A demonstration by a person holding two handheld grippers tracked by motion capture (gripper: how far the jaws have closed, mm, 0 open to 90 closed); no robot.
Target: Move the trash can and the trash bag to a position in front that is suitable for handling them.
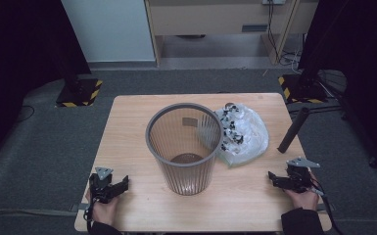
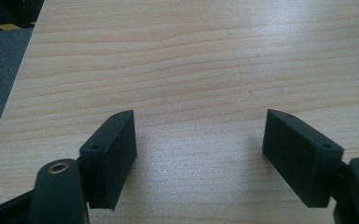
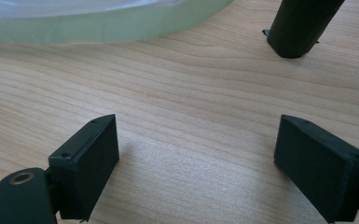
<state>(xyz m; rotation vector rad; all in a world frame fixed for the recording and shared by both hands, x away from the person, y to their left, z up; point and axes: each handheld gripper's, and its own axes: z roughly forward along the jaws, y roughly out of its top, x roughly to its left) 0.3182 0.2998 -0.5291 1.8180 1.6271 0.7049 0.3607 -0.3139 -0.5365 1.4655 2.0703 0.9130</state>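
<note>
A clear plastic bag [image 1: 242, 133] of small dark-and-white pieces is seen lying on the worktop [image 1: 127, 122], touching the mesh waste basket [image 1: 185, 147] on its right. It lies forward and left of the right tool [image 1: 280, 180], the nearer one; the left tool [image 1: 113, 188] is well apart. Both are held spread, with nothing gripped.
</note>
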